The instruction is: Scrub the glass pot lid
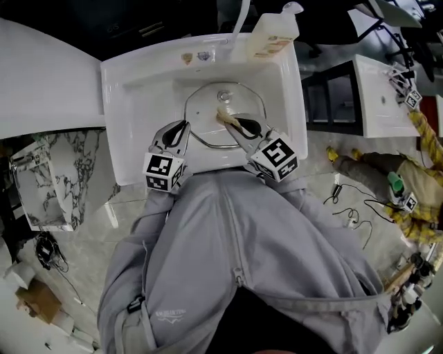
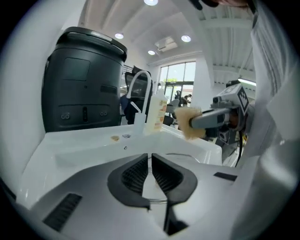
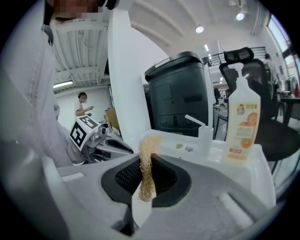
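The glass pot lid (image 1: 208, 104), steel-rimmed with a knob (image 1: 224, 96), is over the basin of the white sink (image 1: 131, 76). My left gripper (image 1: 183, 128) is at its left edge; in the left gripper view the jaws (image 2: 150, 161) stand shut with the lid's thin rim (image 2: 157, 200) between them. My right gripper (image 1: 248, 128) is shut on a tan sponge (image 1: 227, 117) with a white backing, which lies over the lid near the knob. The sponge (image 3: 147, 150) sticks up between the right gripper's (image 3: 145, 180) pads. The left gripper view also shows that sponge (image 2: 190, 123).
An orange soap bottle (image 1: 273, 34) and the faucet (image 1: 241, 21) stand on the sink's back ledge. A tall black bin (image 2: 84, 84) is behind the sink. A marble cabinet (image 1: 55, 180) is at the left, a second sink (image 1: 384, 97) at the right, and cables (image 1: 346, 207) lie on the floor.
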A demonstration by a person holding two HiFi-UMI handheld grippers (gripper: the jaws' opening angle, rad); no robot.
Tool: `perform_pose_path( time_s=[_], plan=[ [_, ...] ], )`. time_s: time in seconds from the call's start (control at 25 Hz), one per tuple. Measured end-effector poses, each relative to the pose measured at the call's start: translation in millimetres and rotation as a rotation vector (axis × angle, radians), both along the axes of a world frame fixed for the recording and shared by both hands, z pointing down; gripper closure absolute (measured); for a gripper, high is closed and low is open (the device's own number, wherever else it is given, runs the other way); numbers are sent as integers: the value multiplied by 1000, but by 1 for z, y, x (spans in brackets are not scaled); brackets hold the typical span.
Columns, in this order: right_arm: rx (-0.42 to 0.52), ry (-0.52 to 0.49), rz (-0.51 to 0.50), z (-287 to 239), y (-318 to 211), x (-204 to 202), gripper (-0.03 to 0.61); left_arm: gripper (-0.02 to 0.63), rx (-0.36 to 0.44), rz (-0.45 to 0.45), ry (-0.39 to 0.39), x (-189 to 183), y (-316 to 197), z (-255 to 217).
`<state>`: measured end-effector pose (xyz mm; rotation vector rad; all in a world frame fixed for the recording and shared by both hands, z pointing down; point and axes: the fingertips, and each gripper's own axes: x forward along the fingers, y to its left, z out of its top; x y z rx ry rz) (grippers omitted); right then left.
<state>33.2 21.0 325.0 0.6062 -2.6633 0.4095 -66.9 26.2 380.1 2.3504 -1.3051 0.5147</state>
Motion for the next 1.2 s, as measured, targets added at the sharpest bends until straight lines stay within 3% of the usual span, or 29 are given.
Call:
perform_pose_path(
  time_s=[0.08,0.16,0.24,0.44,0.68,0.76,0.84,1.12,1.16,1.2],
  plan=[
    [27,-15,43,-8,0,10,546,603,-9,113,-95,7,4,10],
    [44,-26,94,-14,0,19,546,588,-25,289,-234,15,13,26],
    [46,-35,136,-18,1,28,546,473,-43,503,-397,24,25,47],
    [48,-35,218,-25,5,51,546,394,3,972,-762,36,49,93],
    [50,-24,336,-23,8,79,546,388,126,1324,-965,44,59,129],
    [40,-39,376,-24,9,86,546,388,197,1383,-1020,47,59,140],
    [21,-71,411,-25,8,92,546,388,265,1385,-1051,51,54,149],
    [15,-40,450,-19,15,98,546,392,406,1286,-1000,74,42,158],
    [19,-33,446,-18,15,97,546,421,421,1268,-981,77,42,156],
    [22,-26,441,-17,15,95,546,504,437,1244,-965,80,42,152]
  ],
)
